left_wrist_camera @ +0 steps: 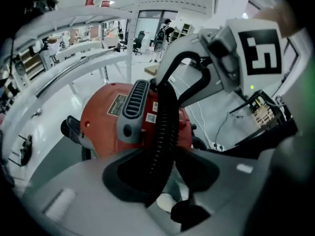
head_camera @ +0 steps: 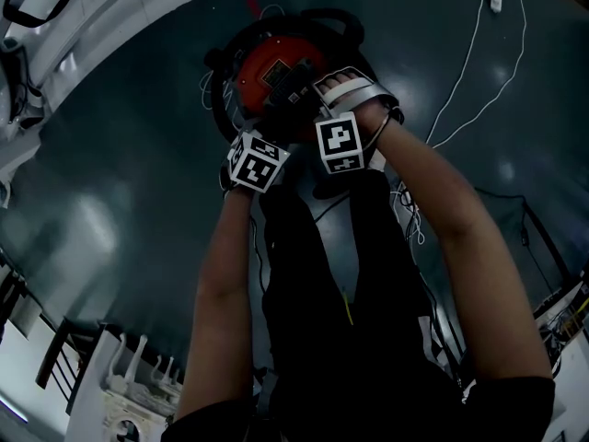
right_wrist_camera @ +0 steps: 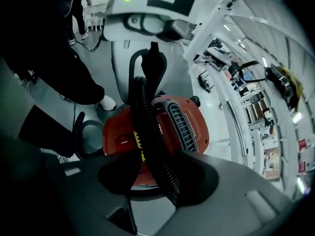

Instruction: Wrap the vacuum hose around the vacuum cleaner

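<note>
Above the red vacuum cleaner (head_camera: pixel 273 68) standing on the far floor (head_camera: pixel 129 155), the left gripper (left_wrist_camera: pixel 161 170) and right gripper (right_wrist_camera: pixel 158 177) sit side by side, each with its jaws clamped partway closed on the black ribbed vacuum hose (left_wrist_camera: pixel 165 127).

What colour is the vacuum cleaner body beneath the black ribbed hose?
Red-orange vacuum cleaner body, grey vented handle on top; clearest in the left gripper view.

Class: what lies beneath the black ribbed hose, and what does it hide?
Beneath the black ribbed plastic hose sits the round red vacuum cleaner with a grey slotted handle. The hose covers a strip of its top; that part is unseen.
</note>
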`<control>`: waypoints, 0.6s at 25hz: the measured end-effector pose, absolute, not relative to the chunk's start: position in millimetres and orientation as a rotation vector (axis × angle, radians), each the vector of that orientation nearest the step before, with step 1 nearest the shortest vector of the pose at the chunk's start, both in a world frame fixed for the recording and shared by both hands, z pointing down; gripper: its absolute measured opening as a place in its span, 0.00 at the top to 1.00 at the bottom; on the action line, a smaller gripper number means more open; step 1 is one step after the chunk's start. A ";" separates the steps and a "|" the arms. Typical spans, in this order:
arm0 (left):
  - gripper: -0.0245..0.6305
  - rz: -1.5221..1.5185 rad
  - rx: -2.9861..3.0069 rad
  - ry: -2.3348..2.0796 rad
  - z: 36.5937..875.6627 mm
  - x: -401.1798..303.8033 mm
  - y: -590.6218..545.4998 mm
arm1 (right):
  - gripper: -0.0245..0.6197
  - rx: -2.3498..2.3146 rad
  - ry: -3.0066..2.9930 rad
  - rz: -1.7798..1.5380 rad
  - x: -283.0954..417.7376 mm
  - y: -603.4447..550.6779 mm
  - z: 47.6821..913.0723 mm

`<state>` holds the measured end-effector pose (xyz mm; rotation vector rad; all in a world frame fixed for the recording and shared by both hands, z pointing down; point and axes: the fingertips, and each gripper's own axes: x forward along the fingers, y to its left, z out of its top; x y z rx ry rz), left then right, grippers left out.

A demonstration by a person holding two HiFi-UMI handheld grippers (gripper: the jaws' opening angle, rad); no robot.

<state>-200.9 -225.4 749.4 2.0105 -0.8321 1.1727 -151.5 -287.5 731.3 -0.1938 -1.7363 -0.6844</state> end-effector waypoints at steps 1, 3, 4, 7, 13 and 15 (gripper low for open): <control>0.68 1.177 1.992 -0.854 753.3 -204.6 -222.8 | 0.64 -0.167 -1.766 -0.670 -151.8 -286.4 728.4; 0.67 1.159 1.958 -0.890 759.2 -211.0 -217.7 | 0.67 -0.115 -1.825 -0.661 -153.0 -286.3 722.2; 0.67 1.137 1.945 -0.904 760.8 -212.3 -215.7 | 0.70 -0.090 -1.842 -0.665 -152.3 -288.0 719.5; 0.67 1.067 1.924 -0.945 763.7 -211.2 -214.4 | 0.73 -0.021 -1.853 -0.633 -144.1 -296.6 715.5; 0.66 1.053 1.905 -1.059 759.6 -218.4 -213.5 | 0.74 0.088 -1.870 -0.481 -130.3 -300.5 712.2; 0.66 1.090 1.911 -1.079 761.6 -220.4 -210.1 | 0.74 0.077 -1.869 -0.478 -127.2 -295.0 713.5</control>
